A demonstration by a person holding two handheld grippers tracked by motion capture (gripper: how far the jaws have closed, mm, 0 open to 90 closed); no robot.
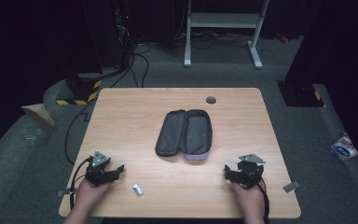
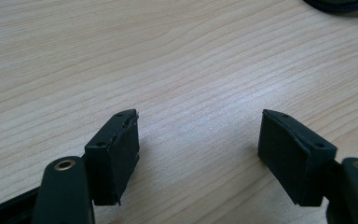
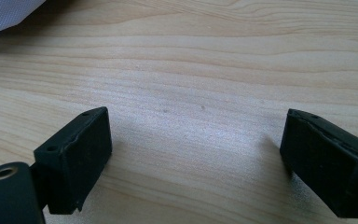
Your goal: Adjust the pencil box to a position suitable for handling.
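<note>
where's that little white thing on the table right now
In the high view the small white item lies flat on the wooden table near its front edge, just right of the left gripper and well short of the open pouch.

Small white item [image 1: 137, 189], perhaps too tiny.

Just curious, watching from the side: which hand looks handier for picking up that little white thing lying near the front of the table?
The left. The left tool sits close beside the small white thing with its jaws open and nothing between them. The right tool, also open and empty, is much farther off, across the table.
</note>
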